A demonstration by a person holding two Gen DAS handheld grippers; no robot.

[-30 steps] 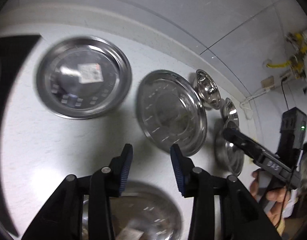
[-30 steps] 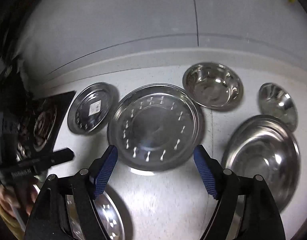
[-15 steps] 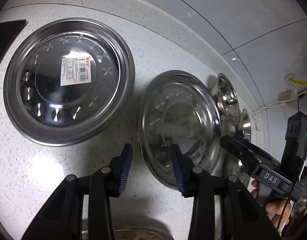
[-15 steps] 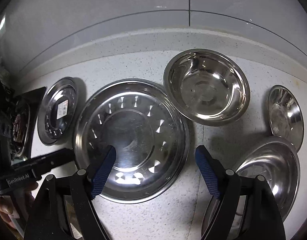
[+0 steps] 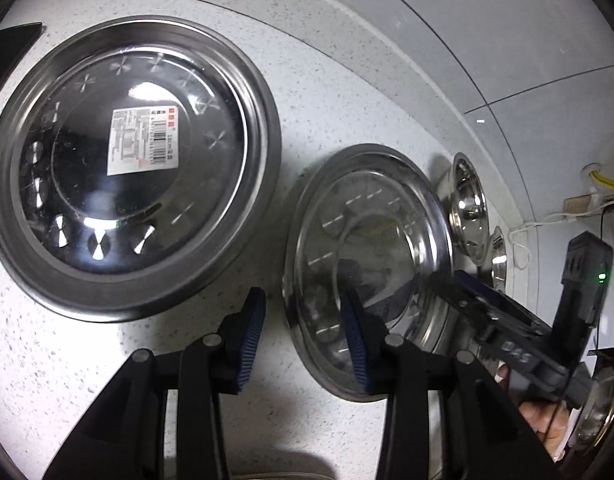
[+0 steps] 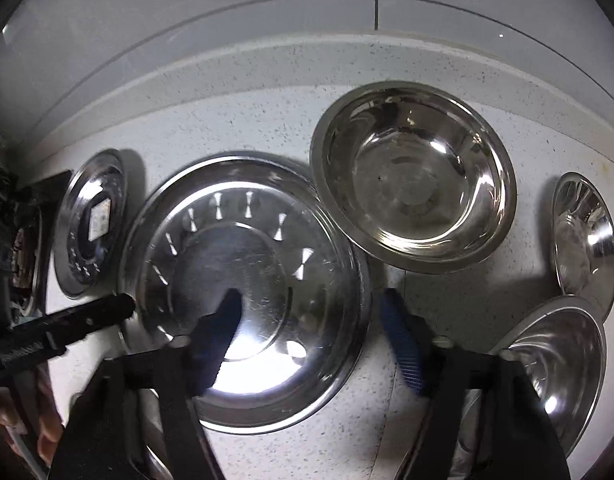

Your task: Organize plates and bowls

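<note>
Right wrist view: right gripper (image 6: 313,332) jaws just narrowing, straddling large plate (image 6: 243,292) right rim, pads not touching. Left gripper (image 5: 303,336) spread, straddling left rim.

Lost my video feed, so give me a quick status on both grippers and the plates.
Left gripper open, straddling near rim of big plate. Right gripper closing, astride its opposite rim, not yet clamped. Labelled plate and bowl sit alongside.

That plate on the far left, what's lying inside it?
A white printed label with a barcode lies flat in the middle of the labelled plate. Nothing else shows inside. What lies under the label and under the plate is covered.
</note>
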